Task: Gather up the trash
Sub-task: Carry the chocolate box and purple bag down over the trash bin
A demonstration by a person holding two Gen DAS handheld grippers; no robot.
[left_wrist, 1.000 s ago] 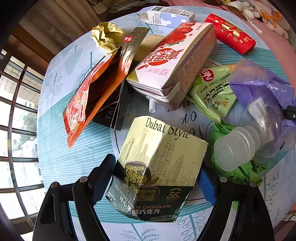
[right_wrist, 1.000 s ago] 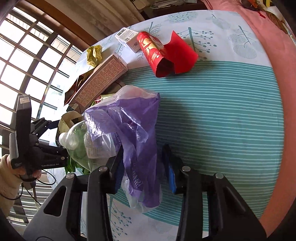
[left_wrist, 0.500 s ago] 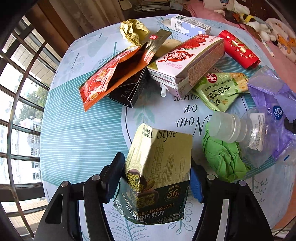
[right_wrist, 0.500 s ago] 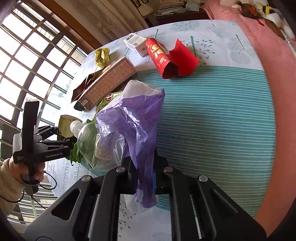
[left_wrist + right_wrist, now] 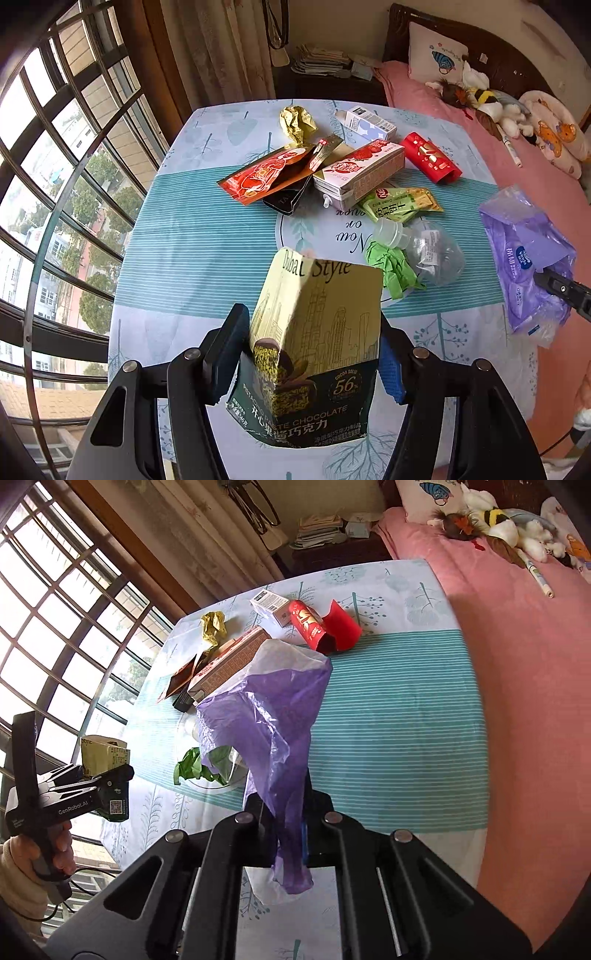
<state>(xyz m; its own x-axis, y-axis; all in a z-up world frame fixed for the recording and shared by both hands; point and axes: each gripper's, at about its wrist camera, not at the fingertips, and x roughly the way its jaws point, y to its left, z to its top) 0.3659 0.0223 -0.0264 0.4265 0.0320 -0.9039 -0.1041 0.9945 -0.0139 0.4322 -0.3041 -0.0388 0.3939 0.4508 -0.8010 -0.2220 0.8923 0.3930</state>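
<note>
Both tools had come up off the bench since a second earlier, so way more of the room showed. Left tool (image 5: 314,354) was clamped on the cream and dark green pistachio chocolate wrapper (image 5: 317,347), held upright above the near edge of the striped teal cloth-covered bench (image 5: 207,236). Right tool (image 5: 286,819) was pinched shut on the crinkly purple plastic bag (image 5: 273,709), hanging it in the air. Back on the bench sat a clear plastic bottle (image 5: 424,251) touching a crumpled green paper wad (image 5: 395,266), with a pink strawberry carton (image 5: 358,173) farther back.
</note>
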